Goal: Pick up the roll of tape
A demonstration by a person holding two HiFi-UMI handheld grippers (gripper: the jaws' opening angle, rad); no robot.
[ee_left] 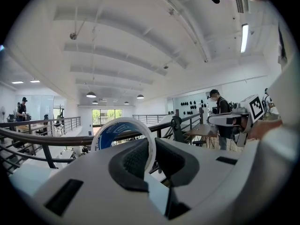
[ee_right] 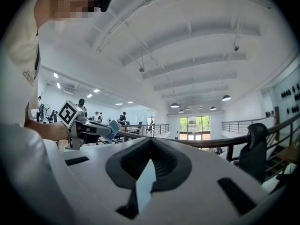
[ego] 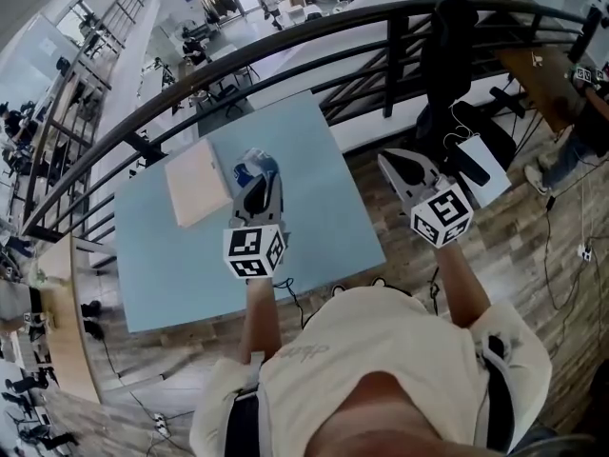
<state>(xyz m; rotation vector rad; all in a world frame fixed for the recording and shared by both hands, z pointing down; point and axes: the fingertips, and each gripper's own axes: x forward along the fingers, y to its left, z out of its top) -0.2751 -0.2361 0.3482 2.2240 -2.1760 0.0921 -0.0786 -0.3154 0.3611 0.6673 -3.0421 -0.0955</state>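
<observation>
Open hall under a white ceiling, dark railing (ego: 314, 27) curving past; wooden floor (ego: 561, 255) to the right; below the head camera, the pale blue tabletop (ego: 181, 255), and on it a flat beige box (ego: 195, 181), shut, lying just left of the action; left tongs (ego: 257, 174) (ee_left: 151, 156) are up over the tabletop, pinching the roll of tape (ego: 255, 168) (ee_left: 110, 134), white ring with blue core, standing on edge between the pads; right tongs (ego: 404, 174) (ee_right: 149, 158) off the tabletop's right edge, pressed together, nothing between them.
</observation>
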